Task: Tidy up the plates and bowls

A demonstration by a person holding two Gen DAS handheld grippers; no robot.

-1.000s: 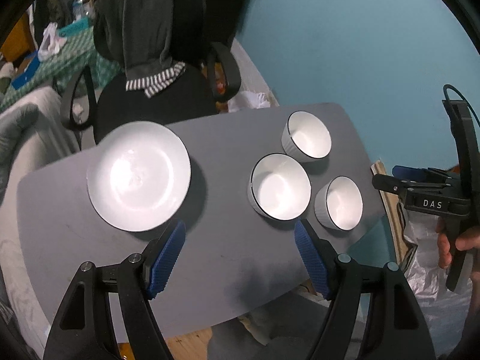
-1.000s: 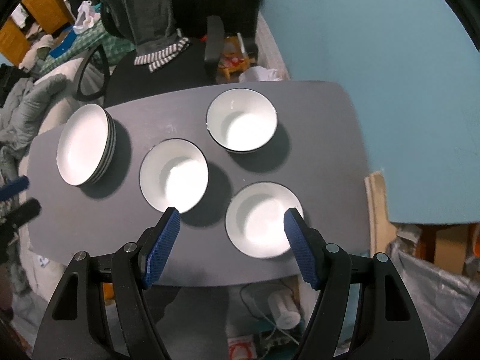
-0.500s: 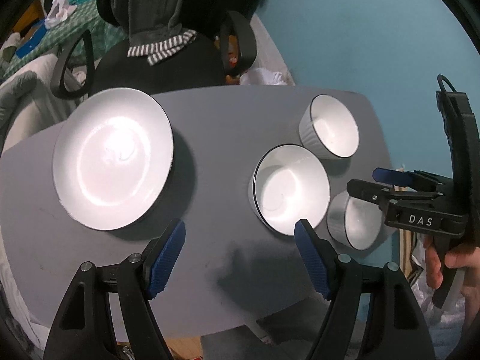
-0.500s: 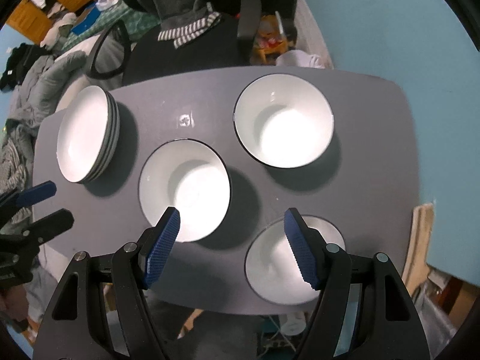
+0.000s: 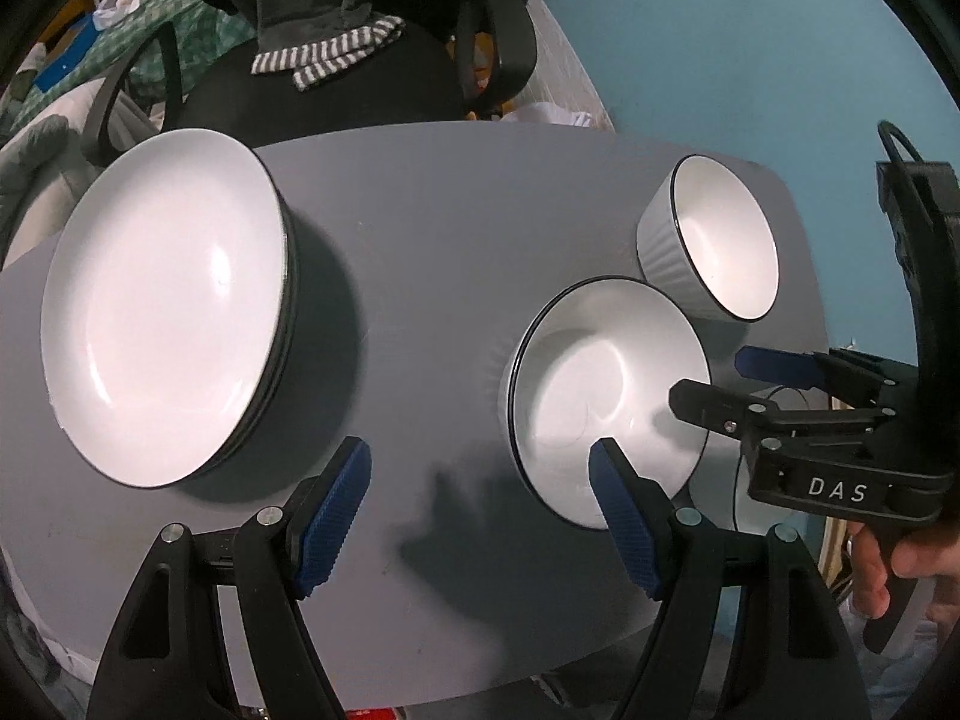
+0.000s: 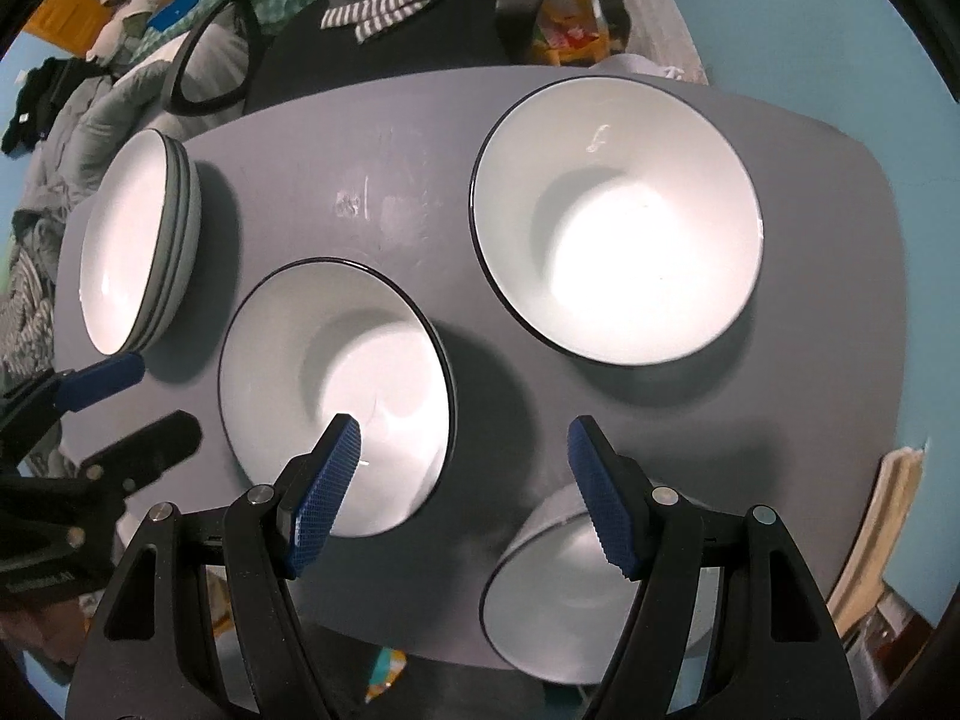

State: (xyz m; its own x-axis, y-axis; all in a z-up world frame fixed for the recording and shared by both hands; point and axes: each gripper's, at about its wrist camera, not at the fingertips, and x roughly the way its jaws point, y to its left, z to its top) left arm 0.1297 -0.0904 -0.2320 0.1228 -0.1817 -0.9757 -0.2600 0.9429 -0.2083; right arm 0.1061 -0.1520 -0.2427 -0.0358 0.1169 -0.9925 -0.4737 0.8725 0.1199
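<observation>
Bowls point(image 6: 336, 396): glazed ceramic, rigid, slick, breakable | hold: pinch rim wall | left gripper point(image 5: 480, 501), right gripper point(image 6: 462, 480): fingers stood apart, empty | tabletop point(image 5: 432, 228).

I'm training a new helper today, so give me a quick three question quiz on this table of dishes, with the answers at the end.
1. True or false: the plates at one end of the grey table are already stacked.
2. How many bowls stand on the table?
3. Multiple choice: the right gripper is A) shut on a bowl, B) open and holding nothing, C) shut on a plate.

Key
1. True: several rims show one under another.
2. Three: the far bowl, the middle bowl and the near bowl.
3. B. The left gripper is open too.
</observation>
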